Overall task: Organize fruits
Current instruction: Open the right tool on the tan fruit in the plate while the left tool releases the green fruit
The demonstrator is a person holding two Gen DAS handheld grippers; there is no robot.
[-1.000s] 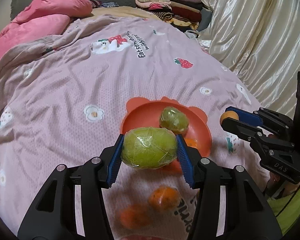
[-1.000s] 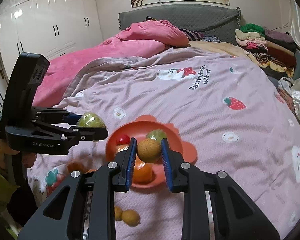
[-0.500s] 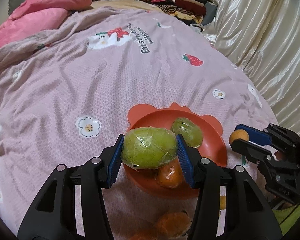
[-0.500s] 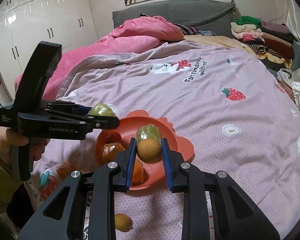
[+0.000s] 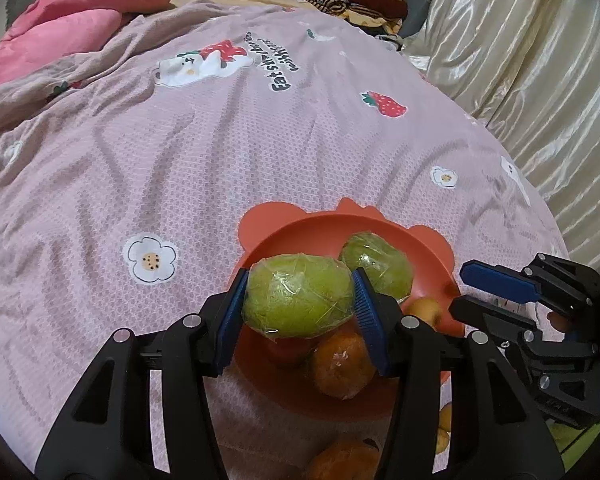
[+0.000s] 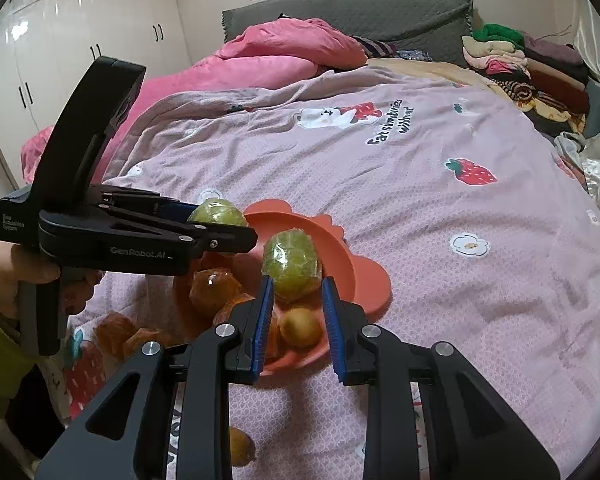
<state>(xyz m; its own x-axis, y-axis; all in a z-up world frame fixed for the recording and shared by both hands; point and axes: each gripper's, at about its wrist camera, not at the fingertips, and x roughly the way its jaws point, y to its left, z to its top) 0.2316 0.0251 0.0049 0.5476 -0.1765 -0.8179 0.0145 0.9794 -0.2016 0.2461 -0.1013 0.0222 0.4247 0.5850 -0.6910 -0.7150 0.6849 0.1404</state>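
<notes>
Left wrist view first, nearest stuff up front. The left gripper is clamped part-way shut on a large green oval fruit wrapped in clear film, the blue pads pressed on both its ends. It is held over the near side of the orange-red plastic plate with the scalloped rim.

Under it, inside the plate, a round orange fruit in film is seen. A second green wrapped fruit is parked farther back.

From the right wrist, the right gripper is seen with its jaws only narrowly apart and, as far as can be told, nothing pinched. The small yellow-brown round fruit looks to be lying in the plate below the pads, not between them.

So the step looks like setting the held green one down. Tips:
- A bare patch of plate should be picked, not the top of the orange fruit, or a roll-off is likely.
- The jaws are best opened only once the fruit is resting, since film is slippery.
- The plate sits on a soft mauve bedspread with strawberry and flower prints, so tipping should be expected if one edge gets pushed.
- The right gripper is better kept clear of the drop spot.
</notes>
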